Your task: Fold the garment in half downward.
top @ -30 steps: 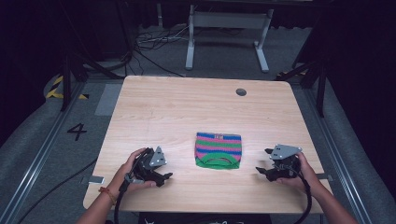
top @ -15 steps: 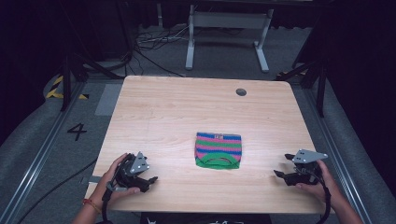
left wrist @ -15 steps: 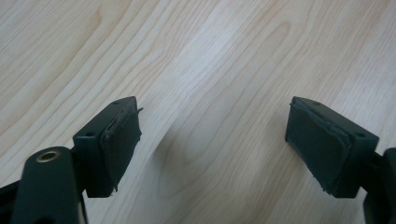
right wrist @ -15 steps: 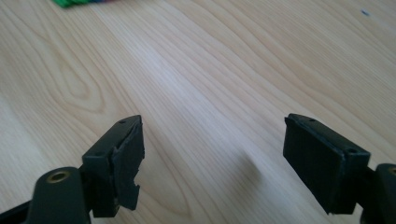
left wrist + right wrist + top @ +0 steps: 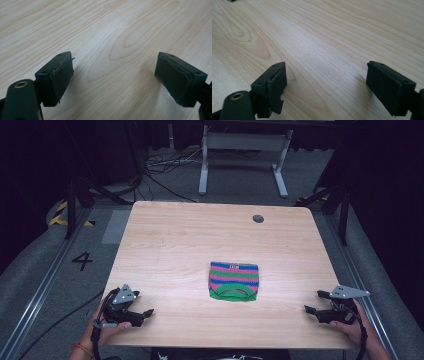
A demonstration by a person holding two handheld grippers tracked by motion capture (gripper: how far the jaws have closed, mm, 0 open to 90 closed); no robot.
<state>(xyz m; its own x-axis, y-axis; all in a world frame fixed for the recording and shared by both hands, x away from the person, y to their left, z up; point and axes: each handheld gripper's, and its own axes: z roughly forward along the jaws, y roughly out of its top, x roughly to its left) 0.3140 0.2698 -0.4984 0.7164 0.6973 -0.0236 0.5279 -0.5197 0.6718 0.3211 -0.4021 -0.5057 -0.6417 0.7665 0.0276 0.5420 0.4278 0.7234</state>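
A small folded knitted cloth (image 5: pixel 234 281), striped pink, blue and green, lies flat on the wooden table (image 5: pixel 200 240), right of centre. My left gripper (image 5: pixel 144 316) sits low at the front left corner, far left of the cloth. It is open, its jaws have just been opening further, and only bare wood shows between its pads (image 5: pixel 62 77). My right gripper (image 5: pixel 314 302) rests at the front right edge, pointing left toward the cloth. It is open too and has just been widening, with nothing between its pads (image 5: pixel 273 87). A hand holds each gripper.
A round cable hole (image 5: pixel 258 218) sits near the table's far right. Behind the table stand a white metal frame (image 5: pixel 240 150) and loose cables (image 5: pixel 160 165) on the grey floor. A floor marking "4" (image 5: pixel 82 261) lies to the left.
Both hands have drawn away from the cloth, the left one leftward and the right one rightward, toward the table's front corners. The cloth has stayed put.
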